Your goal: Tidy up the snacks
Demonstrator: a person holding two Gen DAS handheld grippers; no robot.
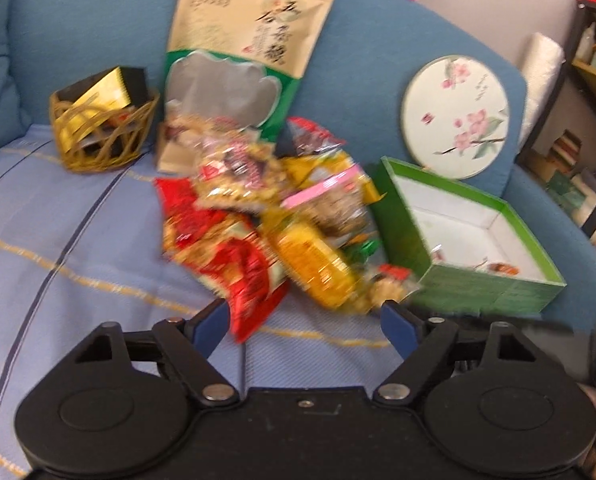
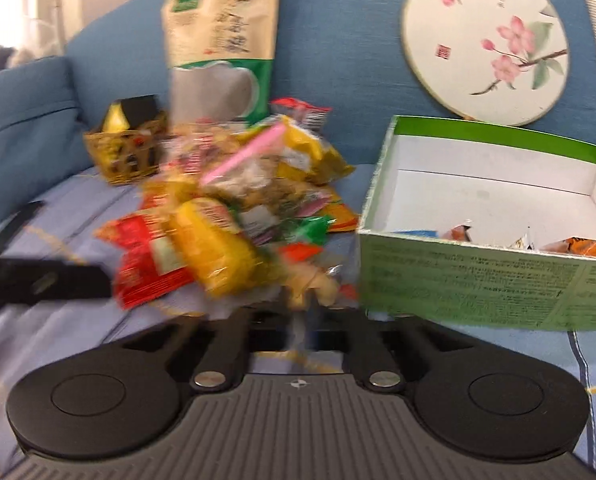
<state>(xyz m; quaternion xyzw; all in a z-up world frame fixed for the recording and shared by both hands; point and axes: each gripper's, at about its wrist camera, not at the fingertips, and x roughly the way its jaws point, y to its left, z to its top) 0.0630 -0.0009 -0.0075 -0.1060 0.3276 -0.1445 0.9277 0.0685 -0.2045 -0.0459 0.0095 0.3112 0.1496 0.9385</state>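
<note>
Sofa: snack pile [image 1: 274,216] before tongs [image 1: 305,316]

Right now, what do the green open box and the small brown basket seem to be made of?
The green open box looks like printed cardboard: thin straight walls, white matt inside. The small brown basket looks like woven rattan or wire with open gaps; the blur leaves that open.

- Right tool [image 2: 303,320] closed at the near edge of the snack pile [image 2: 234,216], on a sofa.
- Green box [image 2: 477,280] just right, open, few wrapped snacks [image 2: 577,248] inside.
- Round floral fan [image 2: 485,40] propped behind.
</note>
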